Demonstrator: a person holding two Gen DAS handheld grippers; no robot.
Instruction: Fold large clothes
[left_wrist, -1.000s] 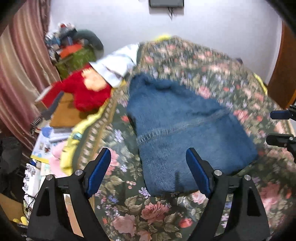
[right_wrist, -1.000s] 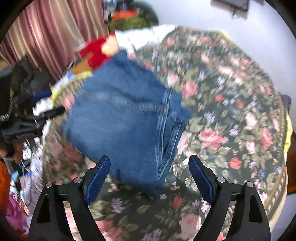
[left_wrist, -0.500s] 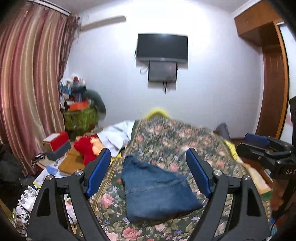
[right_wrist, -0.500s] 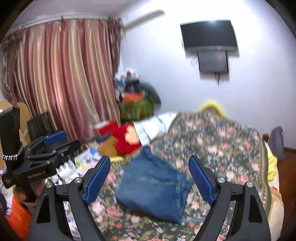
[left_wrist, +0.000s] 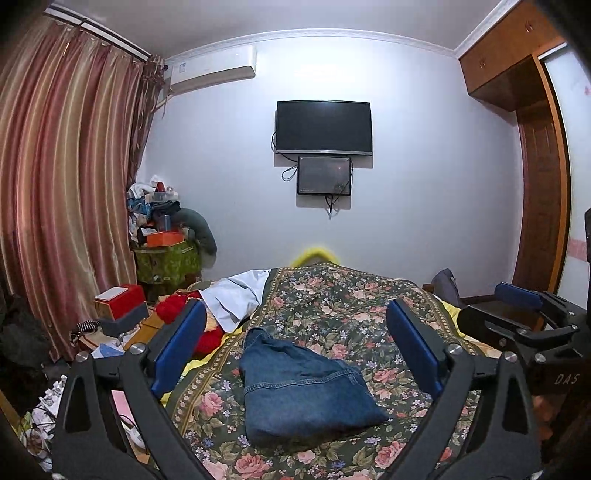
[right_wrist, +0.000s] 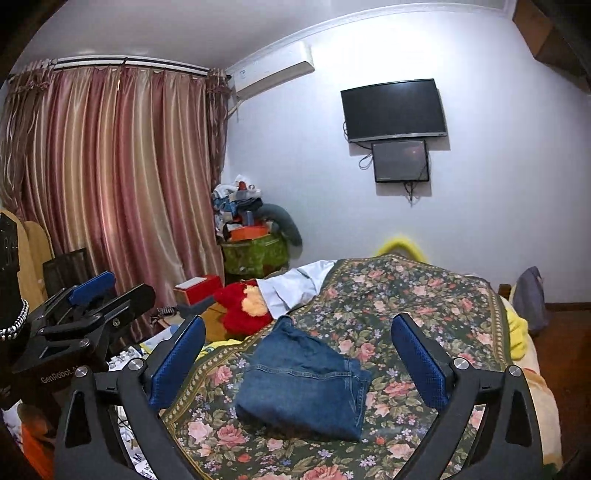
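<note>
Folded blue jeans (left_wrist: 299, 391) lie in a compact bundle on the floral bedspread (left_wrist: 351, 306), near the bed's front. They also show in the right wrist view (right_wrist: 303, 391). My left gripper (left_wrist: 295, 354) is open and empty, held back and above the jeans. My right gripper (right_wrist: 297, 360) is open and empty too, raised well clear of the jeans. The right gripper appears at the right edge of the left wrist view (left_wrist: 532, 317). The left gripper appears at the left of the right wrist view (right_wrist: 92, 306).
A white cloth (left_wrist: 236, 295) and a red plush toy (right_wrist: 243, 310) lie at the bed's far left. Boxes and clutter (left_wrist: 118, 306) fill the floor by the curtain (left_wrist: 66, 206). A TV (left_wrist: 323, 127) hangs on the far wall. A wooden wardrobe (left_wrist: 539, 177) stands right.
Both grippers have pulled back and up from just over the jeans. The views now take in the whole room. The jeans stay folded on the bed.
</note>
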